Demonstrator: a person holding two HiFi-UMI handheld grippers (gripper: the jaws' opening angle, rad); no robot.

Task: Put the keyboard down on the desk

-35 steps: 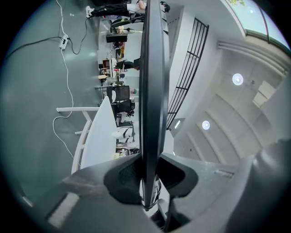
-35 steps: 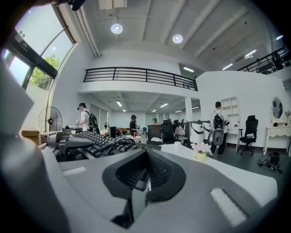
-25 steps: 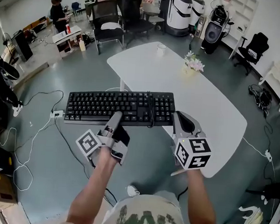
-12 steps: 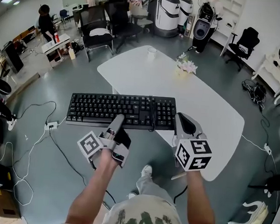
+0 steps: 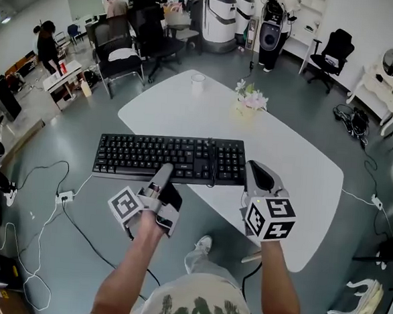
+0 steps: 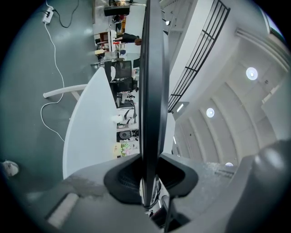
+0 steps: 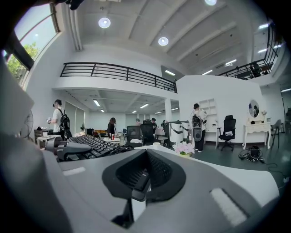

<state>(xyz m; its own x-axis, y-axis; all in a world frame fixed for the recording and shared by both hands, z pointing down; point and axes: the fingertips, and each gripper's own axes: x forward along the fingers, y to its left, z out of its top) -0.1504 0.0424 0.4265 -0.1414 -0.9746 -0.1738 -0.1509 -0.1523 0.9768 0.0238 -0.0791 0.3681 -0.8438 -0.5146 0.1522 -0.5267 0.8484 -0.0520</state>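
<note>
desk [image 5: 297,160] middle and right bare, cup [image 5: 198,81] and flowers [image 5: 249,101] far end, keyboard [image 5: 169,158] over near left edge

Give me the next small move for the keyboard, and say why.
Probably shift it rightward before lowering: the left gripper is clamped on the keyboard's near edge, and the keyboard's left part hangs over the floor, beyond the white desk's edge.
</note>
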